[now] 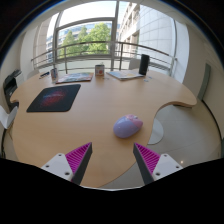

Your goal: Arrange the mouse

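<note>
- Claw released: its two fingers stand well apart, nothing between them, pink ribbed pads facing inward.
- Claw hovers above the near edge of a light wooden table, which curves away on the right side.
- Mouse, pale lilac-white, rests on the table just ahead of the claw, slightly toward the right finger, close to the table's curved edge. Not touched by either finger.
- Mouse pad, dark with a reddish pattern, lies flat on the table well beyond the left finger, far ahead and to the left of the mouse; the two are well apart.
- At the far side of the table, beyond the mouse pad: a flat laptop or keyboard-like item, too small to tell which.
- Just right of it, a small upright cup or can.
- Further right, a flat sheet or pad and a dark upright cylinder, perhaps a speaker or bottle.
- Behind the table, large windows with a railing; green trees and a pale building outside.
- Chair partly visible at the table's left side.
</note>
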